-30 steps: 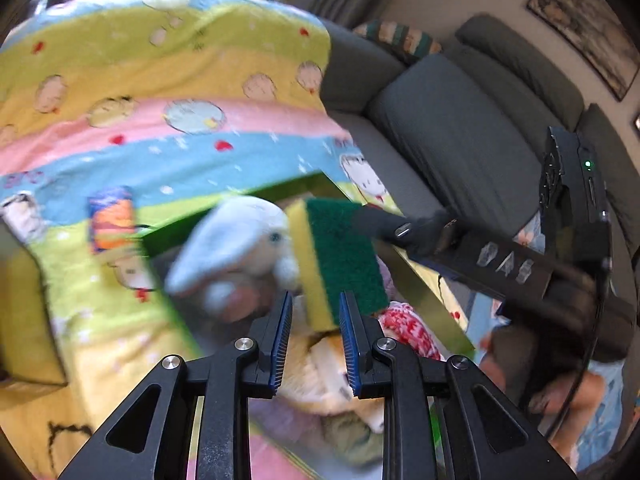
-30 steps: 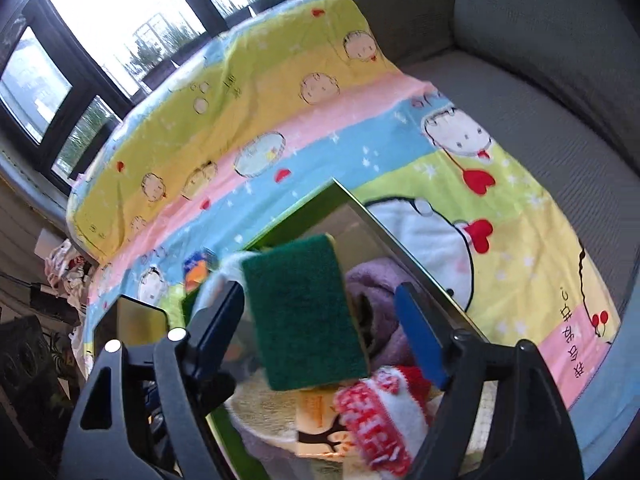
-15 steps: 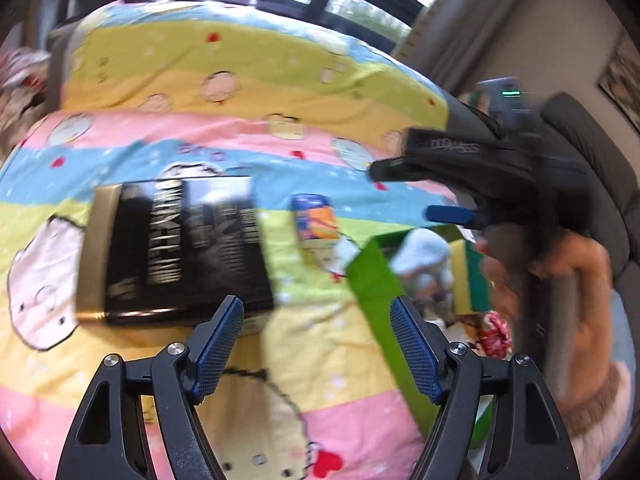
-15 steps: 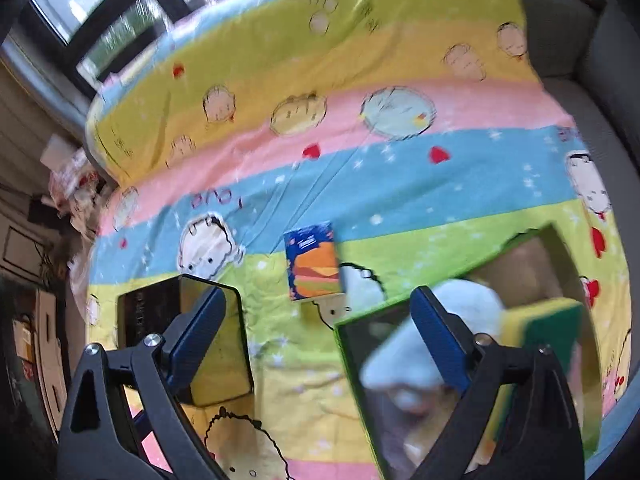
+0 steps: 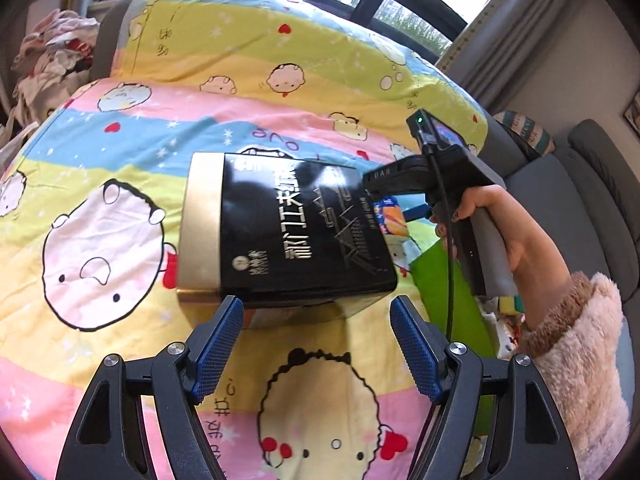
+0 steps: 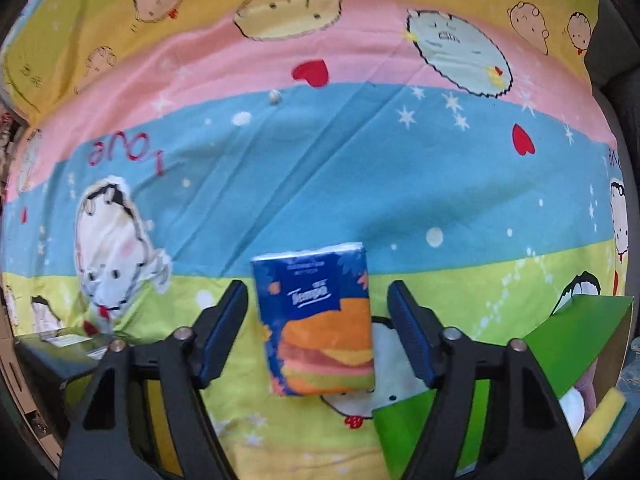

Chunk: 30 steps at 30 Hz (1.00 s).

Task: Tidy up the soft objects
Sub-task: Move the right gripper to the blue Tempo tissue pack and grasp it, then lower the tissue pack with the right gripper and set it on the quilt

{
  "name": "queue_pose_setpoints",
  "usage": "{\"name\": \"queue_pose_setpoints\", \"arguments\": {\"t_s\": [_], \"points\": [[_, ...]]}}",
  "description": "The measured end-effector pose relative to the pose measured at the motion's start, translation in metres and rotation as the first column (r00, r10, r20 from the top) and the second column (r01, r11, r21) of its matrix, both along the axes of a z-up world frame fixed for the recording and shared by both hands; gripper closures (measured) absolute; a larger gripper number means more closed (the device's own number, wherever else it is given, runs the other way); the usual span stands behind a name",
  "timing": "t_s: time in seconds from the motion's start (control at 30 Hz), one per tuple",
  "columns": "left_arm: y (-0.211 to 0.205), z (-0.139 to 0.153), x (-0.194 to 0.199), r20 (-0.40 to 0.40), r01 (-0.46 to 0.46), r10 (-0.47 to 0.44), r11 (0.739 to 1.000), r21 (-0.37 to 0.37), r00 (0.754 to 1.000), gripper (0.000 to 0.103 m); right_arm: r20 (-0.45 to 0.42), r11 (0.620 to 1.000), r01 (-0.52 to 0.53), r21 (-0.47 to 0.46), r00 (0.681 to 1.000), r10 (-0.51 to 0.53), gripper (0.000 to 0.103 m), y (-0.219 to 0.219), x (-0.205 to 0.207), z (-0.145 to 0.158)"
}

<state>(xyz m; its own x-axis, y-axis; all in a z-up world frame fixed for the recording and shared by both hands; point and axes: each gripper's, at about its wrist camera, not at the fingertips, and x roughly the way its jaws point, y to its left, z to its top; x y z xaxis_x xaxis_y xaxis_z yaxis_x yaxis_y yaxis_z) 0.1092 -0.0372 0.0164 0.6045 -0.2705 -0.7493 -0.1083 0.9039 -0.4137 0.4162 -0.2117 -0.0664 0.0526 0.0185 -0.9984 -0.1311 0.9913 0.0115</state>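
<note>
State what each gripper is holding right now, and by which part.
Nothing is held. The right gripper straddles the blue-and-orange tissue pack, jaws closing in but short of its sides. The left gripper stands open before the black-and-gold box.

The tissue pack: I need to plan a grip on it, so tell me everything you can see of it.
The tissue pack is a small soft rectangular packet in glossy plastic wrap, dark blue at the top with white lettering, with orange and yellow bands below. It looks sealed and full. It lies flat on the cartoon bedsheet, long side running away from the camera, beside the green box. The right gripper straddles it, its jaws having just been closing; the pads do not yet press on it.
</note>
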Motion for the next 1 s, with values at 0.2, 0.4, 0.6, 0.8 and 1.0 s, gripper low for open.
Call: {"name": "queue_pose_setpoints", "arguments": {"t_s": [0.2, 0.4, 0.6, 0.8, 1.0], "points": [[0.005, 0.001, -0.008, -0.003, -0.019, 0.019, 1.0, 0.019, 1.0, 0.027, 0.047, 0.999, -0.006, 0.054, 0.999, 0.003, 0.053, -0.007, -0.004, 0.008], [0.009, 0.008, -0.029, 0.007, -0.037, 0.037, 0.999, 0.035, 0.999, 0.027, 0.157, 0.968, -0.058, 0.245, 0.987, 0.02, 0.053, -0.023, -0.055, 0.086], [0.013, 0.006, -0.061, -0.017, -0.054, 0.055, 0.997, 0.05, 0.998, 0.027, 0.301, 0.917, -0.176, 0.358, 0.951, 0.065, 0.052, -0.031, -0.163, 0.15], [0.016, -0.013, -0.094, -0.076, -0.06, 0.066, 0.995, 0.078, 0.995, 0.027, 0.311, 0.912, -0.266, 0.313, 0.936, 0.167, 0.052, -0.004, -0.261, 0.121], [0.022, -0.029, -0.118, -0.121, -0.075, 0.086, 0.993, 0.096, 0.989, 0.027, 0.213, 0.921, -0.218, 0.322, 0.965, 0.154, 0.052, 0.011, -0.303, 0.059]]}}
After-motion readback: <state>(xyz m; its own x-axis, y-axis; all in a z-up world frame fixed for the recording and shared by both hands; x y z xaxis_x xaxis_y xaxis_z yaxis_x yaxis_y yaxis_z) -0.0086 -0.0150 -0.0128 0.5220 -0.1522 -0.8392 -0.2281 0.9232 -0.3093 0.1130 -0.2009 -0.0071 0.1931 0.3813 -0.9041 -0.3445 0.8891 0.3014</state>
